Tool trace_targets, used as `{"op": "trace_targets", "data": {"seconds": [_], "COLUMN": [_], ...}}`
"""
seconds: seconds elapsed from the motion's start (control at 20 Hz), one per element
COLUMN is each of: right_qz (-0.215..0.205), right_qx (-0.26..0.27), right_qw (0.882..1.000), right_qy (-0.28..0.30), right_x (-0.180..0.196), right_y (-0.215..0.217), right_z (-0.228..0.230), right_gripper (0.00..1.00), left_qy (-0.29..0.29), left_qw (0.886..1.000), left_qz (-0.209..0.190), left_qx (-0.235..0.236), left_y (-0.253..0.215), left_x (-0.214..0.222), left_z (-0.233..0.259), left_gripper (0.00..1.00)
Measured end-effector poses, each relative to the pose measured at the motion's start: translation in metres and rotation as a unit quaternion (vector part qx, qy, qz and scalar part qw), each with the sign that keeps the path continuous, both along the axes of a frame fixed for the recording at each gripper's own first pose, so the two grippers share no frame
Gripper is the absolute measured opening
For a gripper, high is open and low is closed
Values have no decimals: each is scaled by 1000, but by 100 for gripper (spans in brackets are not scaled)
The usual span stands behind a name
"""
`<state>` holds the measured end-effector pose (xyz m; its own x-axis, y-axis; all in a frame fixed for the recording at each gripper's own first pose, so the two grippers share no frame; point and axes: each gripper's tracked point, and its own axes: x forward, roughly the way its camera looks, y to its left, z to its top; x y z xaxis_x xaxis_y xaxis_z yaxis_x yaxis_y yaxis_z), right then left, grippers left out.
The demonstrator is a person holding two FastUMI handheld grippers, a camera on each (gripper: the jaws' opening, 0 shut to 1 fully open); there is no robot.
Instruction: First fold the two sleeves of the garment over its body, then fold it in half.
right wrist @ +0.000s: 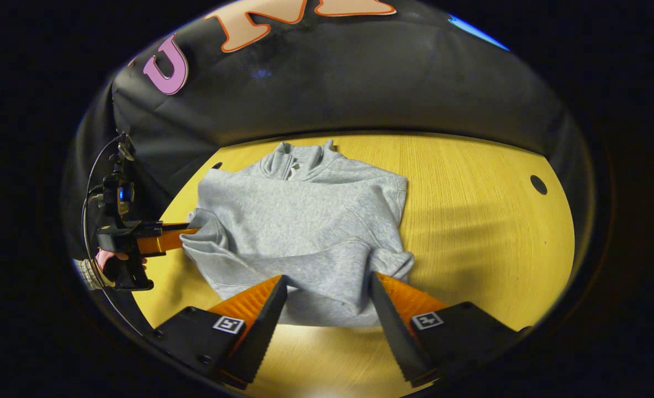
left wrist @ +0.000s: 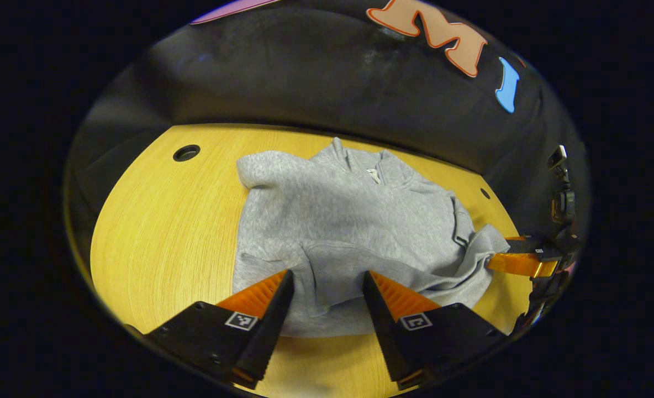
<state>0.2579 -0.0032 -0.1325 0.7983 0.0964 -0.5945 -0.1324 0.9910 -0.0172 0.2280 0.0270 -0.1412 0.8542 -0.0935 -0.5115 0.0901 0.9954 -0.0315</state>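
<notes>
garment (left wrist: 354, 232) flat on bench (left wrist: 167, 237), collar far, hem near | left tongs (left wrist: 327, 287) apart over hem | right tongs (right wrist: 330, 290) apart over hem | both sleeves look folded in (judging) | half-fold runs hem toward collar

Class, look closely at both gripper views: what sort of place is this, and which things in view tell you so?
Probably a staged recording booth, not a home: a black cloth wall hangs behind a bare wooden table with cable holes, and a grey sweatshirt lies spread for folding between hand-held grippers.
</notes>
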Motion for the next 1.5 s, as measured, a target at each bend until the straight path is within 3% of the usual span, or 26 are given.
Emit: {"op": "trace_targets", "data": {"seconds": [0.2,0.3,0.4,0.6,0.85,0.9,1.05,1.25,1.3,1.5], "right_qz": [15,17,17,15,11,11,3,3,3,2], "right_qx": [-12,-7,-5,7,-6,-11,-13,-8,-4,7], "right_qw": [999,998,997,991,984,982,978,976,975,975], "right_qy": [-36,-54,-77,-129,-176,-186,-207,-218,-221,-222], "right_x": [-16,-30,-46,-89,-145,-156,-187,-218,-223,-234], "right_y": [10,15,18,25,29,31,39,58,63,76], "right_z": [30,50,72,120,155,161,167,160,158,151], "right_gripper": [98,93,98,94,97,93,97,94,98,98], "left_qy": [-22,-41,-60,-95,-130,-138,-158,-187,-190,-188], "left_qw": [999,997,995,989,987,987,986,982,981,982], "left_qz": [-23,-40,-53,-72,-65,-61,-41,0,5,10], "left_qx": [31,45,65,84,70,63,39,33,30,23], "left_y": [-7,-11,-14,-20,-26,-27,-24,-9,-8,-10], "left_x": [-16,-29,-50,-99,-164,-172,-204,-230,-233,-241], "left_z": [27,49,70,106,130,132,137,141,139,134], "left_gripper": [92,92,92,92,92,91,92,92,91,91]}}
